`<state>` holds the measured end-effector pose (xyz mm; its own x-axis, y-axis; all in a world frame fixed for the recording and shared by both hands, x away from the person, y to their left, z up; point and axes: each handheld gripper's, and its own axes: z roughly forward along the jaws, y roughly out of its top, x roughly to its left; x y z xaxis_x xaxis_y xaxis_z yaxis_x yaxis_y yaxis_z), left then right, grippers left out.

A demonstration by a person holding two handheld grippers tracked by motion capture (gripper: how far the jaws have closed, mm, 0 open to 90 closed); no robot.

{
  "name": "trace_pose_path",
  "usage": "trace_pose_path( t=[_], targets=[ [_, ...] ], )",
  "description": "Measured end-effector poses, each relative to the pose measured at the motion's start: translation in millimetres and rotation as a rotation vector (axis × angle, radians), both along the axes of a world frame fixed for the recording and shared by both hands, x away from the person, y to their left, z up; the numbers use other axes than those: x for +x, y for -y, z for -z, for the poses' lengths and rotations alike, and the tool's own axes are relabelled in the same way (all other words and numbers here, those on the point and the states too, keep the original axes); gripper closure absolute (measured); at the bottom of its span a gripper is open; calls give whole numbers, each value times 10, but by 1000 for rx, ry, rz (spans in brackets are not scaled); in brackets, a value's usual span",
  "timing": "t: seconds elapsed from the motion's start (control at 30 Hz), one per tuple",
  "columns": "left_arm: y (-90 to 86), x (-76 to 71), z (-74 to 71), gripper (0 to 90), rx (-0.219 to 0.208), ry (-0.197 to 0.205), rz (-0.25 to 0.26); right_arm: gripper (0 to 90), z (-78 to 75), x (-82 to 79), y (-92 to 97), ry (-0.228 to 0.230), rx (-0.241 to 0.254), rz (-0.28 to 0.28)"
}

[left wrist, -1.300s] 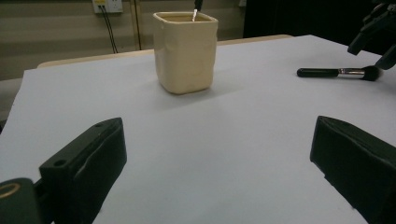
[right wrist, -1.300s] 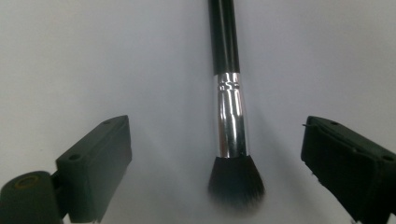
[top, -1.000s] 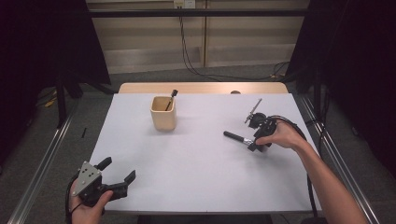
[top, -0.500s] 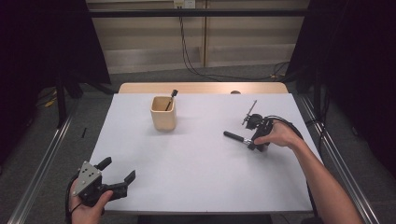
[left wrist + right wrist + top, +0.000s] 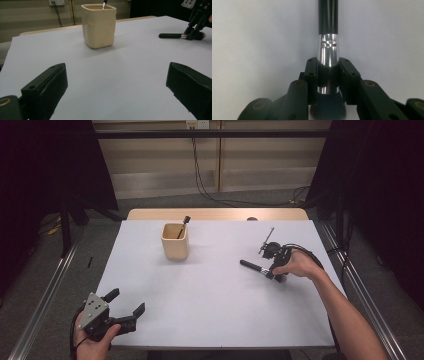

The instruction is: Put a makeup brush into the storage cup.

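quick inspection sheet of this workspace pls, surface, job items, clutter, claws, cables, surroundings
surface: white table top, flat and bare around the items; a wooden strip shows along its far edge.
job's things: makeup brush lying on the right side, black handle pointing left, silver ferrule clamped. Cream cup upright toward the far side, one dark-handled tool leaning in it.
clutter: nothing seen.
grippers: right claw has just closed on the brush at the ferrule, bristles toward the hand. Left claw open, holding nothing, at the near left edge.
cables: black cable loops from the right claw; wall cables hang beyond the table.
surroundings: dark curtains either side, floor rails, wall socket.
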<state>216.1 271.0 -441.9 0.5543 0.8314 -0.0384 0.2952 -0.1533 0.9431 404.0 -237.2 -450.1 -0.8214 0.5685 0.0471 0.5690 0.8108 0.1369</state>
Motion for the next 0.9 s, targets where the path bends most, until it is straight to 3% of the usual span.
trace_pose_path(
  t=[0.43, 0.9],
  targets=[
    [-5, 3, 3, 37, 7, -4, -2, 711, -22, -16, 7, 9, -8, 13],
    [-12, -2, -2, 37, 12, -3, -1, 712, -180, -133, 108, 92, 175, 78]
  ],
)
